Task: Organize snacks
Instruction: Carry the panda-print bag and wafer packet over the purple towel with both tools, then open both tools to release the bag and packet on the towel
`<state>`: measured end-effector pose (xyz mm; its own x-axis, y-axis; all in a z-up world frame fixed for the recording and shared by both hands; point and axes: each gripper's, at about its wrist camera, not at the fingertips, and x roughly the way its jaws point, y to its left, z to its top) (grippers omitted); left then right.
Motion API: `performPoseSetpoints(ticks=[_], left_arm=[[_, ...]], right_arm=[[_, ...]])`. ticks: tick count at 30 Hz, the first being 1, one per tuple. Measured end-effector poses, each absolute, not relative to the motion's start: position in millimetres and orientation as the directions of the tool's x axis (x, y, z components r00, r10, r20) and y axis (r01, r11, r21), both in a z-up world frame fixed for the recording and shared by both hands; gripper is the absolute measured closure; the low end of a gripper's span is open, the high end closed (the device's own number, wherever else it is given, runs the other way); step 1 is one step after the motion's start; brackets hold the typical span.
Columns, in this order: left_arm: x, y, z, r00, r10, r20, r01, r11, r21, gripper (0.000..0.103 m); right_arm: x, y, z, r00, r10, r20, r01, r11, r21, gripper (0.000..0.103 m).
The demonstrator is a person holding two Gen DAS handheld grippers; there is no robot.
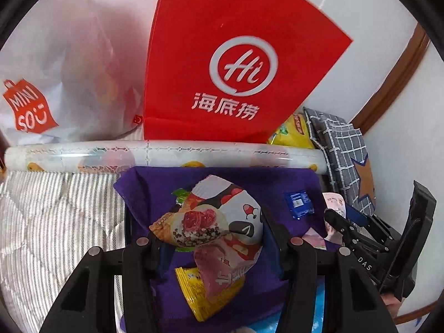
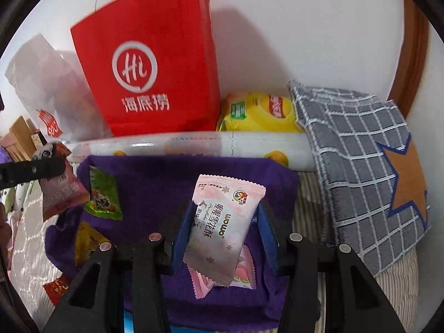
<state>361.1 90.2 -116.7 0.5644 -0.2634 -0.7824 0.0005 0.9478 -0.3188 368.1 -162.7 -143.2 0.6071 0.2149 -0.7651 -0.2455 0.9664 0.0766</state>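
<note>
While hanging over the crumpled purple cloth (image 1: 155, 188), clamped on 1 snack each, so no free jaws here. Left hand-held gripper (image 1: 215, 238): pinched around a puffy white-and-pink plastic snack packet with a cartoon print (image 1: 222, 208), all bunched up between the pads, with a tail hanging down toward the camera. Right hand-held gripper (image 2: 224, 222): squeezed on a flat pale-pink rectangular foil packet (image 2: 227, 222), held across its narrow width.

Key bit for the next move, going by the pictures: long axis of that pale-pink packet running roughly along the fingers, far end poking out ahead, near end drooping down toward the cloth. Means tipping forward to drop it end-first, probably, no rolling of the wrist needed.

As for where to go: purple cloth right underneath both packets, already dotted with loose stuff like a shiny green packet (image 2: 102, 197) and a yellow one (image 1: 199, 297). Beyond it, a long clear-wrapped roll (image 1: 166, 152) lying crosswise like a fence, then the tall red paper bag with the white logo (image 1: 236, 41) standing against the wall. Looks dead ahead of the left, but ahead and off to the left of the right. So if aiming for the bag, guessing left goes first; if just laying down on the cloth, pretty much equal for both. Can't tell which from here.
</note>
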Motion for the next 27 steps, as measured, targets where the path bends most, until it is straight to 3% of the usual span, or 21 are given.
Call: performPoseSetpoints(ticks=[21,25,27], left_arm=[[375.6,81.4,-148.3,0.499,-0.28,-0.82,0.039,0.953,-0.302,0.051],[375.2,80.3,-150.5,0.482,-0.28,-0.83,0.04,0.954,-0.298,0.05],[375.2,79.5,-150.0,0.473,-0.273,-0.837,0.037,0.956,-0.291,0.046]], right_arm=[[385.1,-154.5,-184.8,0.498,0.21,-0.841,-0.26,0.962,0.086,0.054],[378.4,-152.0,-177.2,0.526,0.22,-0.821,-0.267,0.96,0.087,0.034],[369.4,-150.6,-170.6,0.543,0.236,-0.806,-0.271,0.957,0.098,0.03]])
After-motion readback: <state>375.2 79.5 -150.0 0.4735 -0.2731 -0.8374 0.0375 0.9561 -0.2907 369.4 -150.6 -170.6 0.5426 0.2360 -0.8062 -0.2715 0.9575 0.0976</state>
